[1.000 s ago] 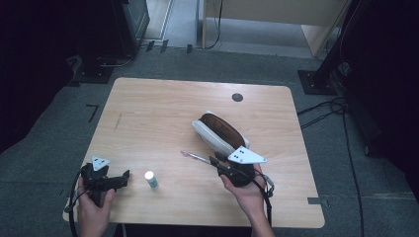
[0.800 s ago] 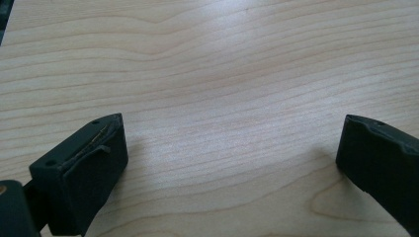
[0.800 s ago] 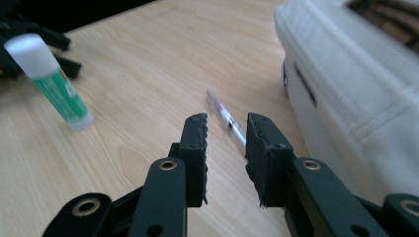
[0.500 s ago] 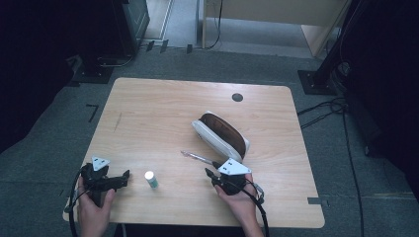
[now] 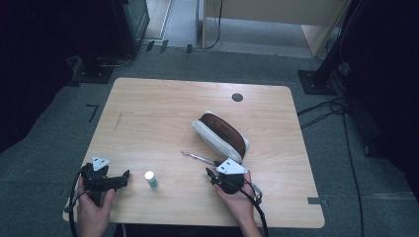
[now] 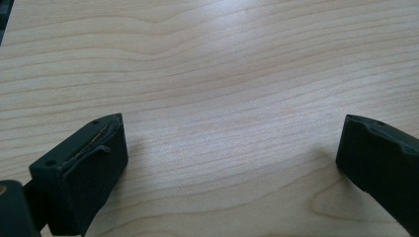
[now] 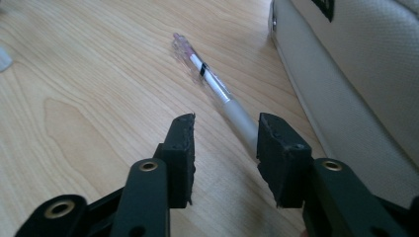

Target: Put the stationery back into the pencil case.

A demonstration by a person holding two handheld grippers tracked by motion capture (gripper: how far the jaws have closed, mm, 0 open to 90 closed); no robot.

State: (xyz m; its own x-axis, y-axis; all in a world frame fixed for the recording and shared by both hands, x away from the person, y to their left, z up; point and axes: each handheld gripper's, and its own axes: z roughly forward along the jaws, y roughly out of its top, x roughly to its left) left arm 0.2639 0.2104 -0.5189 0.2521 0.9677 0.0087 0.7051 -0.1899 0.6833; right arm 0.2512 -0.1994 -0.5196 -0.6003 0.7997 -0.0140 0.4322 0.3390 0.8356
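A clear pen (image 5: 197, 158) with a frosted grip lies on the wooden table (image 5: 148, 108), just left of a white pencil case (image 5: 220, 136) whose brown inside is open. My right gripper (image 5: 211, 174) sits low at the pen's near end. In the right gripper view its jaws have just been opening. The right gripper (image 7: 225, 133) stands open, and the pen (image 7: 212, 81) runs away from the gap, its near end beside the right pad with no pad pressing on it. The pencil case (image 7: 346, 74) lies along the right. My left gripper (image 5: 123, 178) rests at the front left, and in its own view the left gripper (image 6: 232, 148) is wide open over bare wood.
A small white cylinder with a green base (image 5: 150, 179) stands between the two grippers. A dark round cable hole (image 5: 237, 97) sits near the table's far edge. Grey floor, cables and dark stands surround the table.
My right gripper has sunk toward the table and drawn a little nearer the front edge, and its jaws stand wider. The pen, the case and the left gripper have not moved.
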